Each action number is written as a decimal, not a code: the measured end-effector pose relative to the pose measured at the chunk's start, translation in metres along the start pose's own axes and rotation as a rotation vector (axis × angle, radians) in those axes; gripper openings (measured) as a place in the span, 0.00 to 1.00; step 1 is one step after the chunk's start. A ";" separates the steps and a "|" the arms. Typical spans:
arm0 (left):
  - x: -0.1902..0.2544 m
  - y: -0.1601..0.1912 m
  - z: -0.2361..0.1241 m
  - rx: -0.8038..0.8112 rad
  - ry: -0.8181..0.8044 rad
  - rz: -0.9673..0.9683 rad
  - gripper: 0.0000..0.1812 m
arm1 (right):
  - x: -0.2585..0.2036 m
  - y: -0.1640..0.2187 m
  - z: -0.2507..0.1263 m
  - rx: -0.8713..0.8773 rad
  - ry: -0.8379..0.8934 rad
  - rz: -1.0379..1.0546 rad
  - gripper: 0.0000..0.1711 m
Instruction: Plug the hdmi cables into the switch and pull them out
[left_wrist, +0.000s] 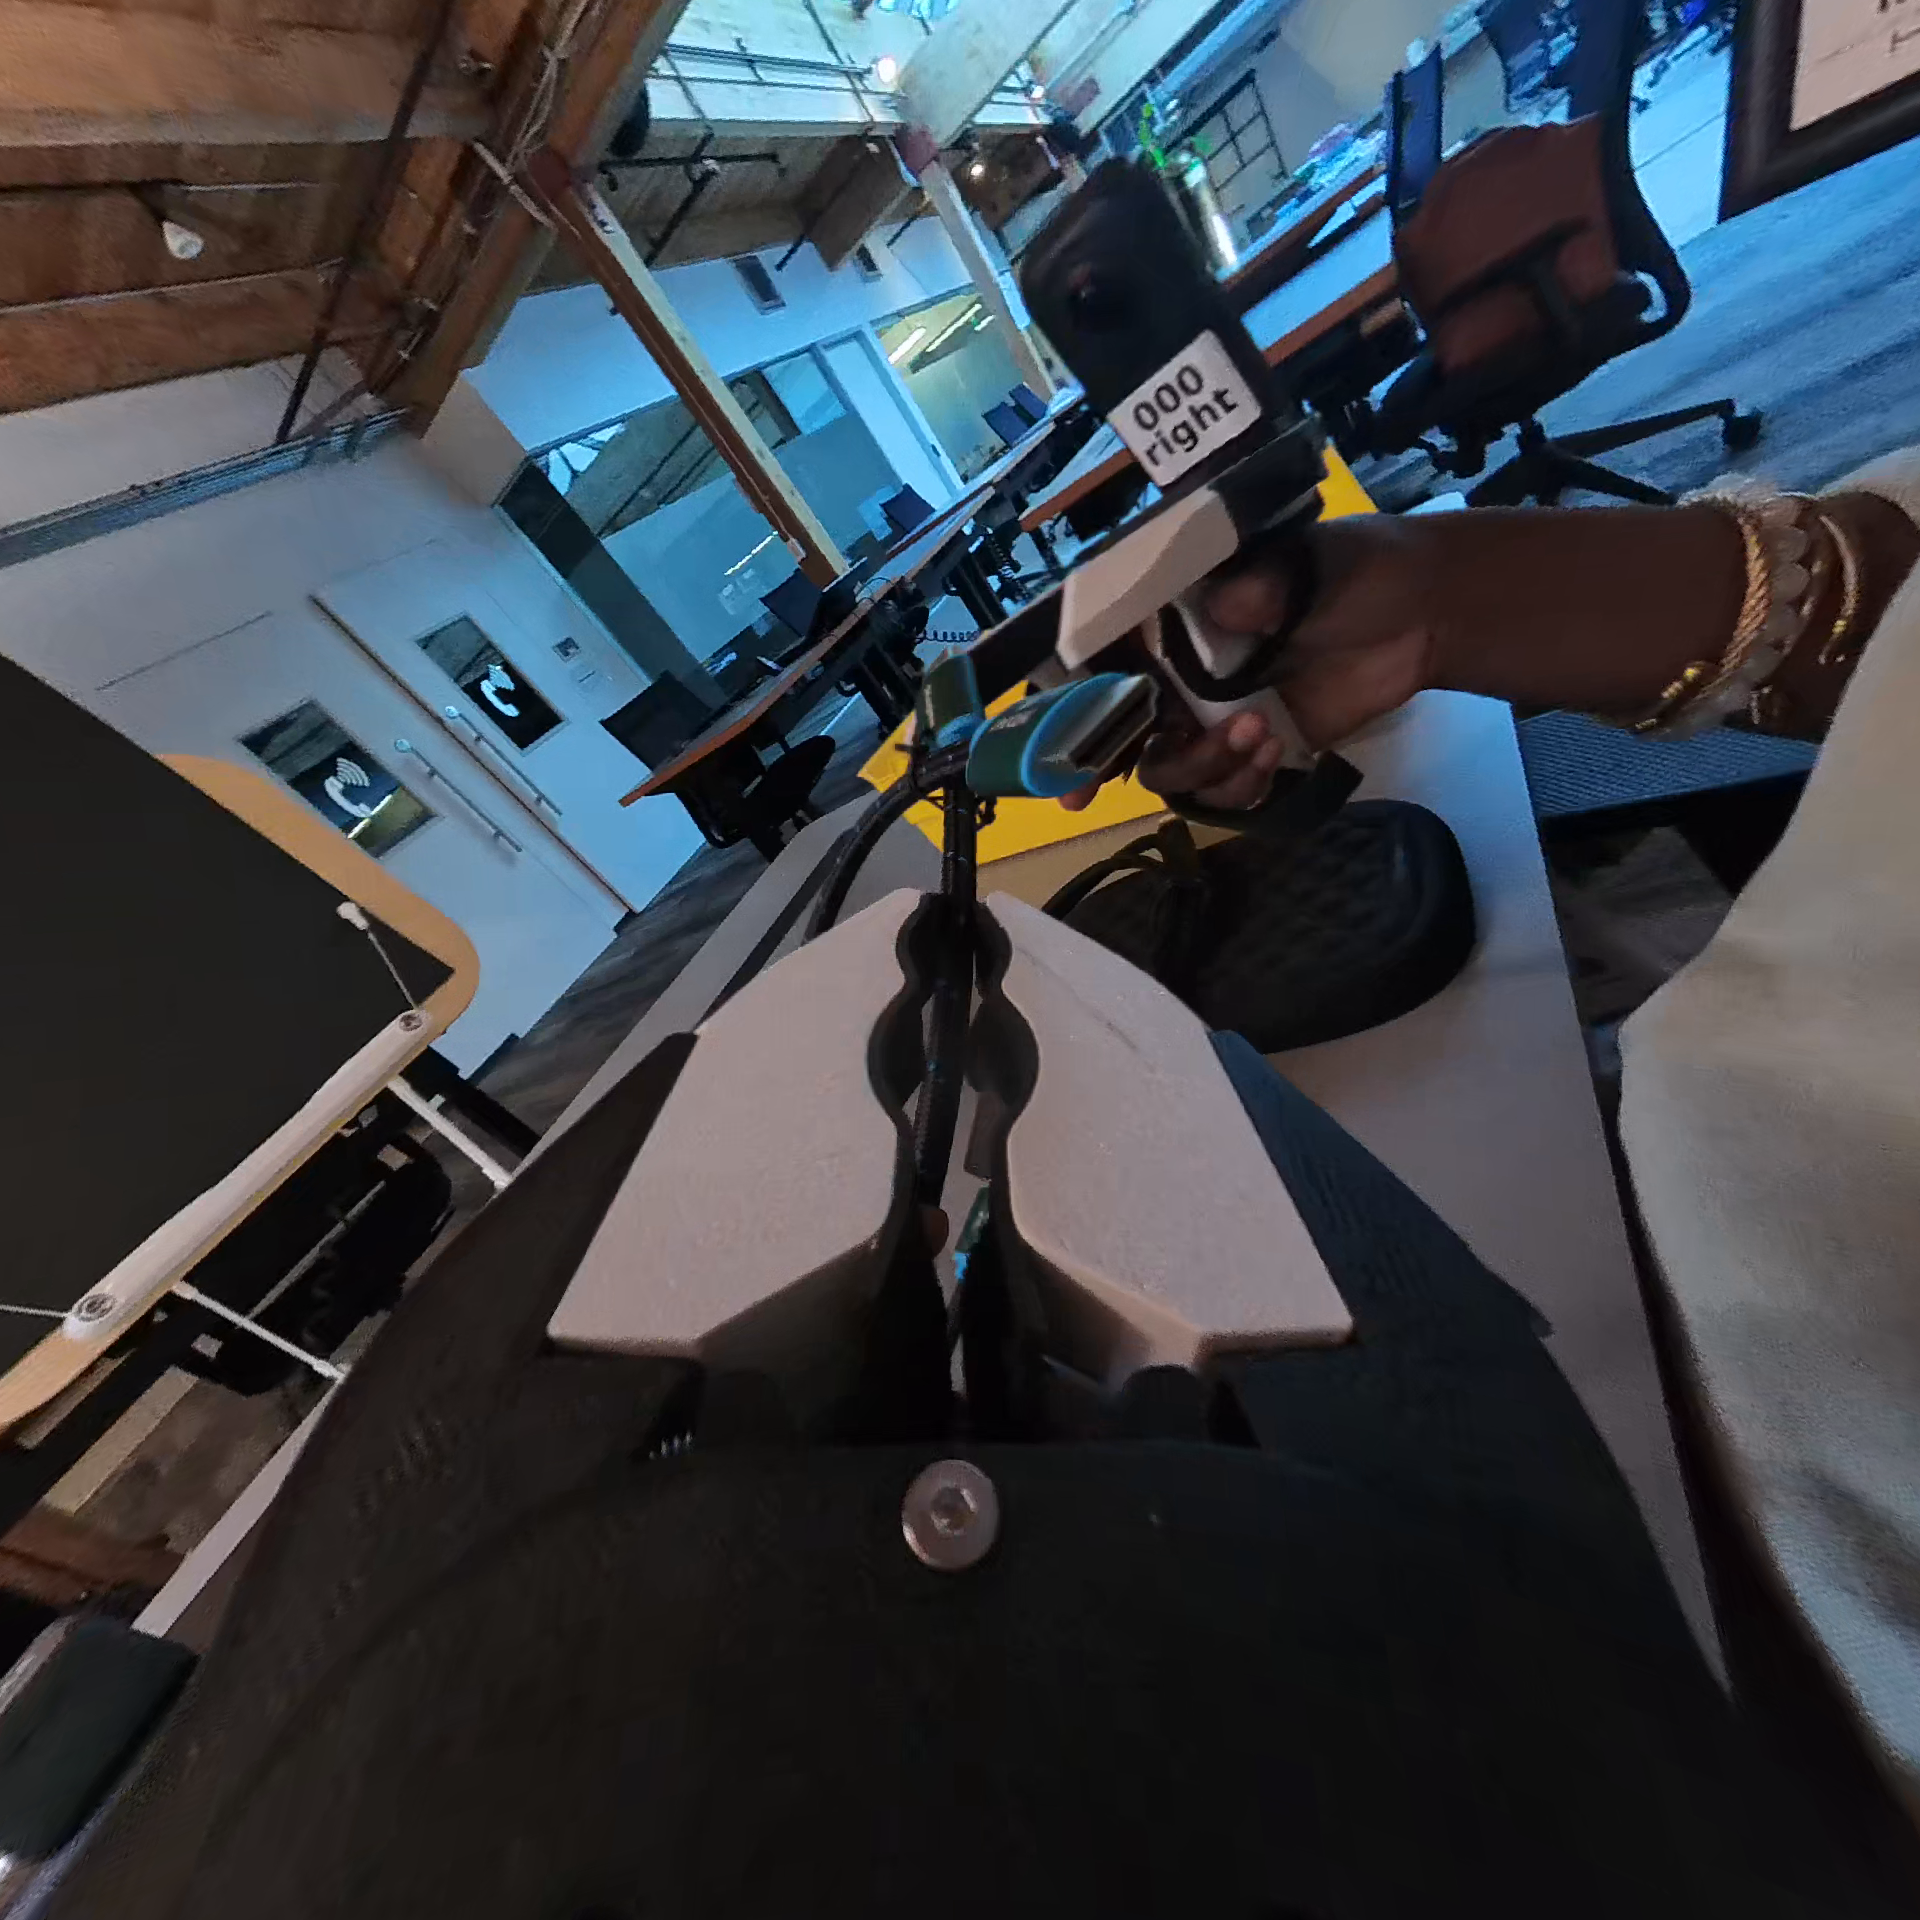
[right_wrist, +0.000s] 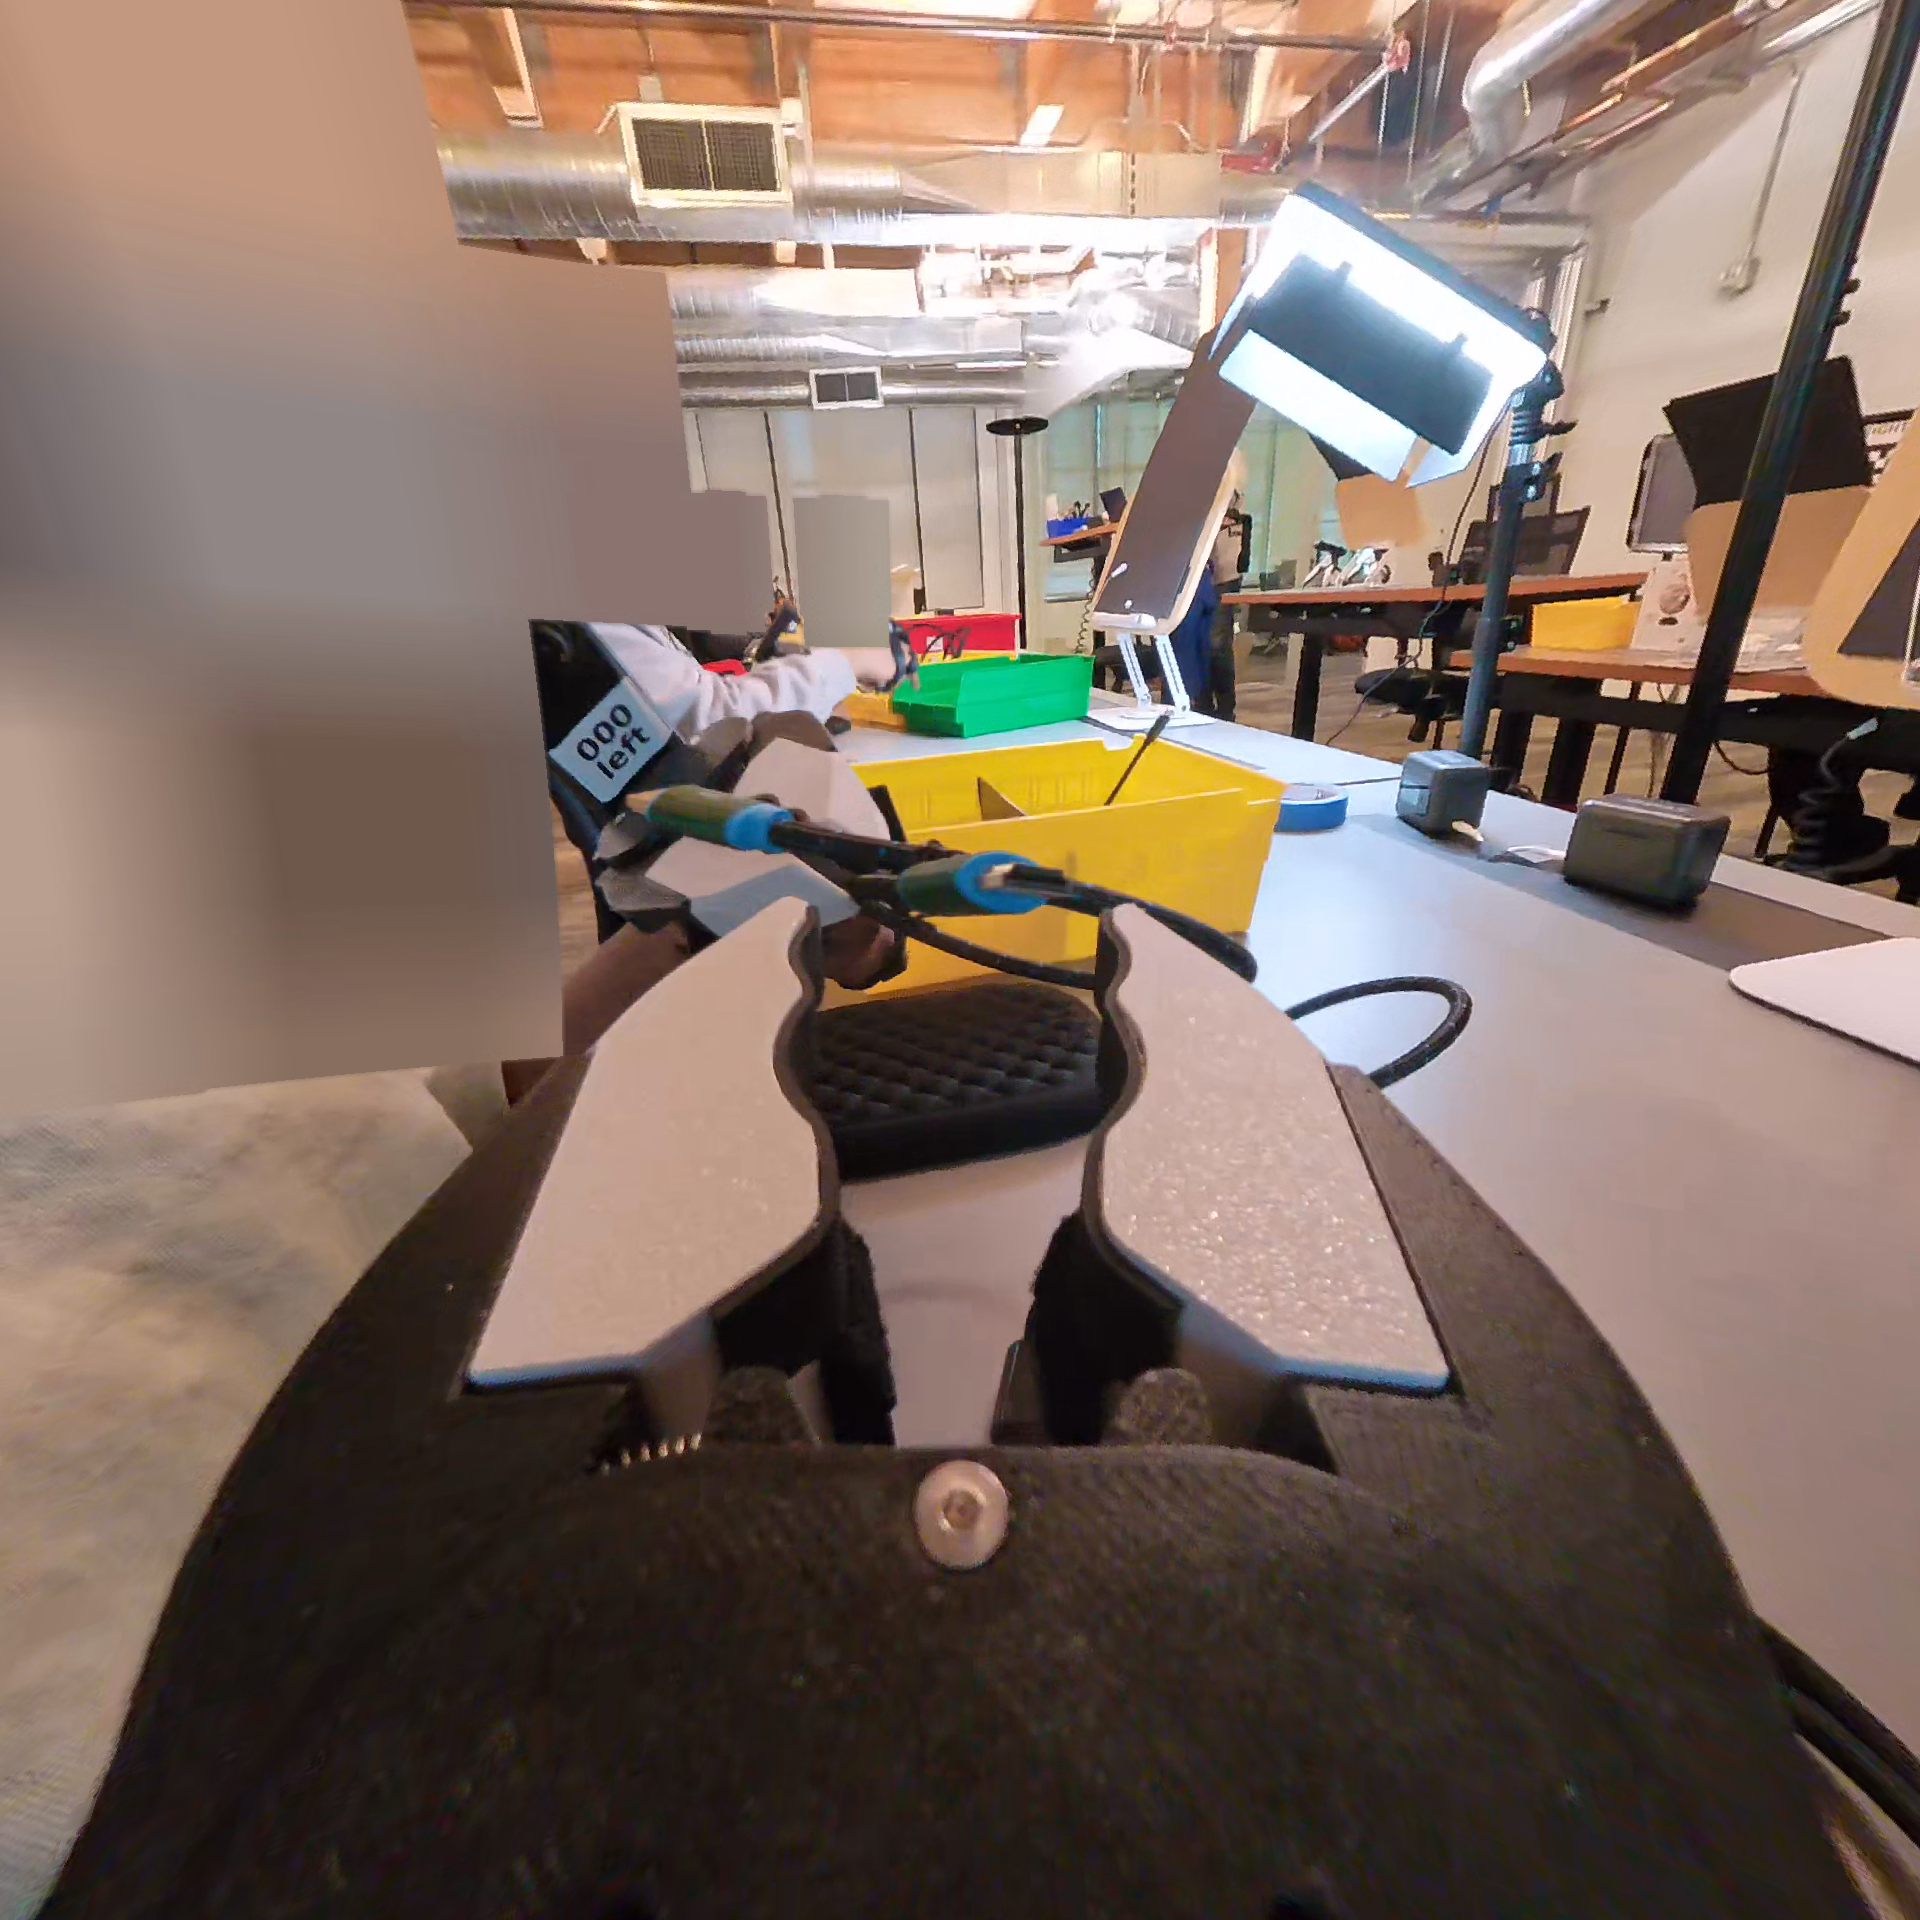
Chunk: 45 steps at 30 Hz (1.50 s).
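Note:
My left gripper (left_wrist: 951, 914) is shut on a black braided HDMI cable (left_wrist: 951, 1039) that runs up between its fingers. Two green-and-blue HDMI plugs stick out past it: one (left_wrist: 1060, 727) lies by the tips of my right gripper (left_wrist: 1023, 707), and the other (left_wrist: 945, 694) is just behind it. In the right wrist view my right gripper (right_wrist: 956, 935) is open, and the near plug (right_wrist: 977, 883) hangs just beyond its fingertips. The second plug (right_wrist: 717, 816) sits by the left gripper (right_wrist: 769, 831). No switch shows in either view.
A black quilted case (right_wrist: 956, 1060) lies on the grey table (right_wrist: 1558, 1143) under my right gripper, with a yellow bin (right_wrist: 1091, 831) behind it. A green bin (right_wrist: 987, 691), a blue tape roll (right_wrist: 1311, 805), two grey boxes (right_wrist: 1647, 847) and a light stand (right_wrist: 1496, 623) stand farther back. My hands' fingertips stand some 7 cm from each other.

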<state>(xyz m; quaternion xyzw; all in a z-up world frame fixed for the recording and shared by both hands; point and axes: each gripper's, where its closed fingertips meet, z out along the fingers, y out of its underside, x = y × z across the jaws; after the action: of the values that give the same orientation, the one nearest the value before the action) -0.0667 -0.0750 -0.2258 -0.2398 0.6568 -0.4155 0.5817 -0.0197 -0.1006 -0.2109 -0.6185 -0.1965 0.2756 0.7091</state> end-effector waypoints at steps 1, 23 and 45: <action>0.001 0.000 0.000 -0.003 0.006 0.003 0.03 | 0.000 0.002 0.000 -0.007 0.000 -0.007 0.29; -0.068 0.011 -0.006 -0.397 -0.912 0.785 0.03 | 0.000 -0.003 0.042 0.087 0.386 -0.220 0.27; -0.071 0.034 0.000 -0.506 -0.900 0.603 0.03 | 0.018 0.025 0.044 -0.115 0.569 -0.419 0.13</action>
<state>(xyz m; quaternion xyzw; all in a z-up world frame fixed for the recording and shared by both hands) -0.0465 0.0005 -0.2134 -0.3263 0.4634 0.0800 0.8200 -0.0368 -0.0533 -0.2297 -0.6558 -0.1290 -0.0705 0.7405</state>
